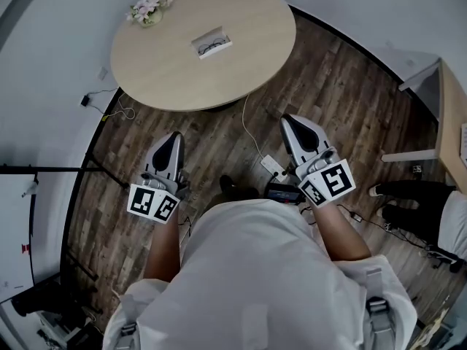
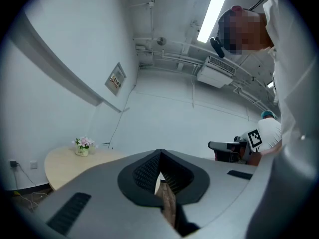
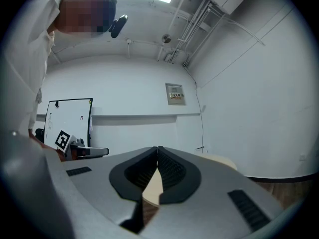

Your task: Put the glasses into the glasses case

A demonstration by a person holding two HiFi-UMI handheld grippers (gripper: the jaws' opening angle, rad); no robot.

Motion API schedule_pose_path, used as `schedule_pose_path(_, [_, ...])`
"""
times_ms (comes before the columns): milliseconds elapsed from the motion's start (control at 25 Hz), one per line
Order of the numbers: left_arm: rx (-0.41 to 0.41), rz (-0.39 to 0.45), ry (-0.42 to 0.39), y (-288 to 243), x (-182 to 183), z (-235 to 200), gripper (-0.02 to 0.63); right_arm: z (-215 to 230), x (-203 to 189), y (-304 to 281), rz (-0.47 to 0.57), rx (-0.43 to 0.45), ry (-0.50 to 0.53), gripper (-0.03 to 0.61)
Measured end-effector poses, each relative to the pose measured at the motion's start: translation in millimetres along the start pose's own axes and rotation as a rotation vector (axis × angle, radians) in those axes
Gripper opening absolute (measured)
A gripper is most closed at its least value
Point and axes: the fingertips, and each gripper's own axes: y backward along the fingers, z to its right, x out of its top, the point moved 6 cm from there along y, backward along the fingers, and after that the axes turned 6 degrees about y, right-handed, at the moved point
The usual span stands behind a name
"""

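Bearing glasses case (image 1: 208, 36), round table (image 1: 168, 68) on dark plank floor (image 1: 241, 133)

No writing can be read; the wall plaque (image 3: 175, 94) is too small.

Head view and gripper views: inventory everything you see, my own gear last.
table: one, light wood, round, ahead.
glasses case: one, white, open, mid-table.
glasses: one pair, dark, in or on the case; cannot tell which.
flower pot: one, pink-white blooms, table's far left edge.
power strip: one, white, on the wood floor.
left gripper: one, grey, jaws together, empty, over the floor.
right gripper: one, grey, jaws together, empty, over the floor.
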Motion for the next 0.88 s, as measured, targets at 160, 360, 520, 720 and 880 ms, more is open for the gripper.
schedule_pose_path(160, [-0.012, -0.088, -0.019, 0, -33, 38, 0.012, 9, -24, 40, -0.048, -0.018, -0.035, 0.023])
schedule_pose_path(360, [-0.031, -0.158, -0.016, 2, -57, 59, 0.012, 5, -47, 65, -0.059, -0.017, -0.085, 0.023])
schedule_pose_path(520, [-0.064, -0.209, -0.052, -1, -75, 78, 0.012, 8, -59, 94, -0.080, -0.014, -0.096, 0.023])
schedule_pose_path(720, [-0.081, -0.225, -0.061, -6, -72, 95, 0.012, 13, -59, 110, -0.066, -0.029, -0.093, 0.023])
schedule_pose_path(880, [-0.082, -0.241, -0.070, -7, -77, 98, 0.011, 12, -62, 115, -0.067, -0.034, -0.104, 0.023])
